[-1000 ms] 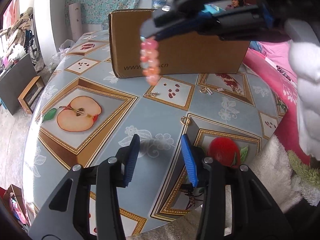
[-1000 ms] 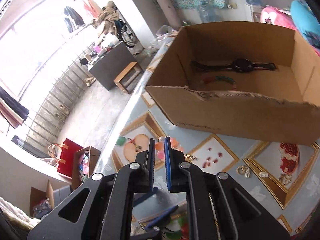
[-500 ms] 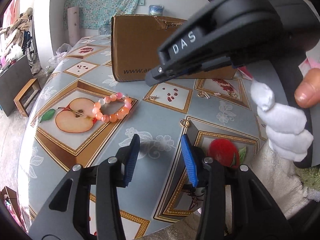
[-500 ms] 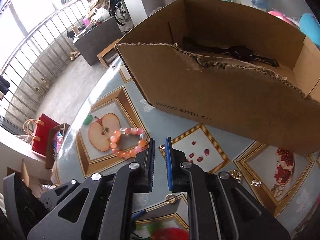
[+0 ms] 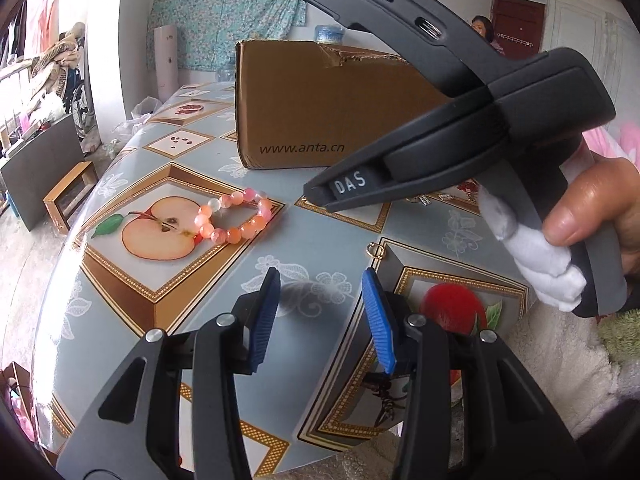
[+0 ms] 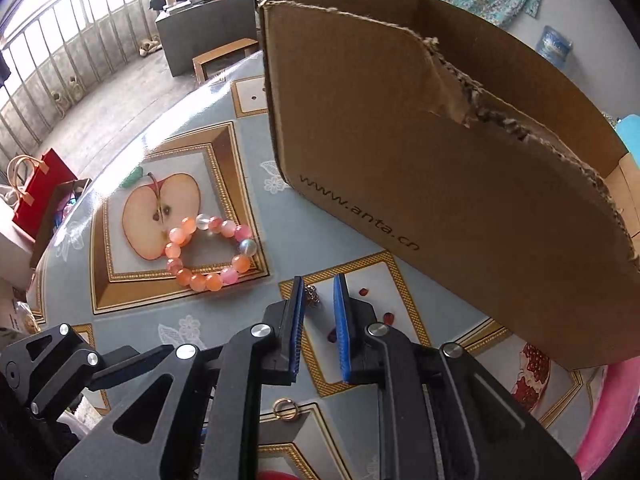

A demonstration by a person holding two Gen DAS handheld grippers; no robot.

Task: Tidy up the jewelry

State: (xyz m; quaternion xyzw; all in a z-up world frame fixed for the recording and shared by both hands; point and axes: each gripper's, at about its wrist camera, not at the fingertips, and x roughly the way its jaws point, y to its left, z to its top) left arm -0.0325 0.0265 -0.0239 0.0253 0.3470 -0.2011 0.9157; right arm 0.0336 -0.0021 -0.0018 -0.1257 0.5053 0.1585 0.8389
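bracelet [image 6: 209,252]: glossy, smooth beads, partly translucent, are seen
box [image 6: 420,184]: matt brown corrugated cardboard; a rough, torn top edge is shown
desk [image 5: 224,280]: covered by a smooth, shiny printed sheet
ring [image 6: 285,408]: polished gold-coloured metal
left tongs [image 5: 320,316]: matt black plastic, ribbed blue pads, metal rivets

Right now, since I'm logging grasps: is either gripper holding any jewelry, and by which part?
Nothing is held. The left gripper is open and empty; the right gripper, jaws just opening, is poised over a small silver charm, not gripping it.
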